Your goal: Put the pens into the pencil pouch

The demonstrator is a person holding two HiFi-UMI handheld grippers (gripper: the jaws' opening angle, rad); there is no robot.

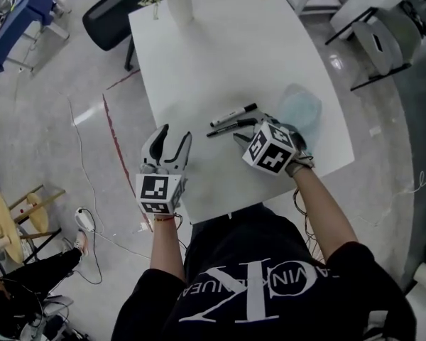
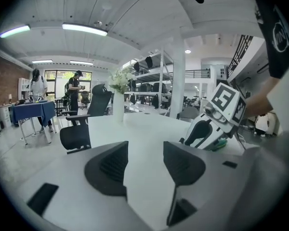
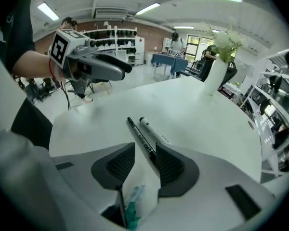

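Two pens lie side by side on the white table (image 1: 220, 55): a white-bodied marker (image 1: 233, 114) (image 3: 154, 131) and a slim black pen (image 1: 231, 126) (image 3: 139, 136). The translucent blue pencil pouch (image 1: 300, 109) lies just right of them; its edge shows low between the right jaws (image 3: 135, 206). My right gripper (image 1: 243, 135) (image 3: 144, 162) points down at the near end of the black pen, jaws apart, with the pen's end close by the right-hand finger. My left gripper (image 1: 174, 137) (image 2: 145, 165) hovers over the table's front left, open, with nothing between its jaws.
A white vase with flowers (image 1: 177, 2) stands at the table's far edge, and a black office chair (image 1: 110, 13) sits beyond the far left corner. Cables and a wooden stool (image 1: 14, 219) are on the floor at left. People stand far off (image 2: 74, 88).
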